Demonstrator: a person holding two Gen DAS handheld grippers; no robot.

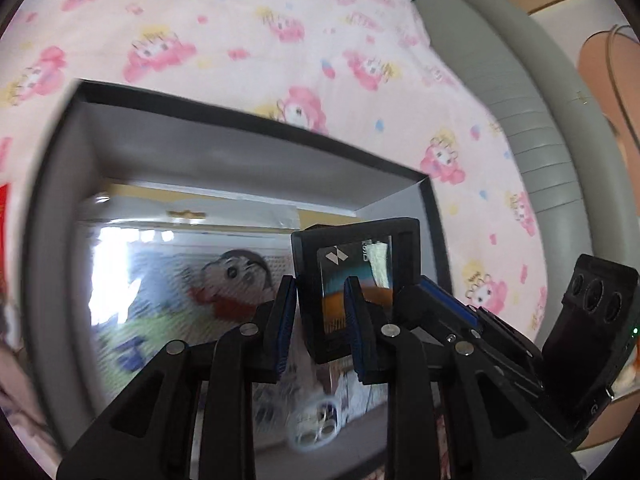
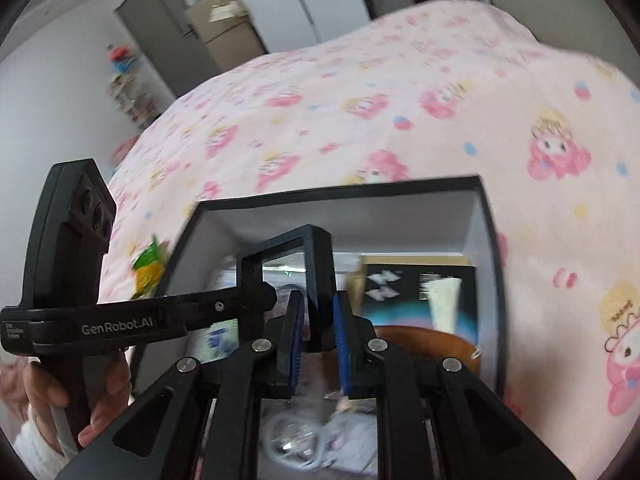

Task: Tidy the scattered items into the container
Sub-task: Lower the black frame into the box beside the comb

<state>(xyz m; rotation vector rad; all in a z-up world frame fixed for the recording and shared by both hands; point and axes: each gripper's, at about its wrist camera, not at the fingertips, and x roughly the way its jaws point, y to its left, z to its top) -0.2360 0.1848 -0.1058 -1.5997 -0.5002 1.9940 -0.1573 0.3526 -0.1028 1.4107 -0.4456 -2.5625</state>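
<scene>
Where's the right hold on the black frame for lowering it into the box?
Its side rails, one per gripper, from the near side: left gripper on the left rail, right gripper on the right. The frame stands upright, its middle looks like film, so only rails seem firm.

A flat black square frame is pinched by the left gripper over the big grey open box.
</scene>
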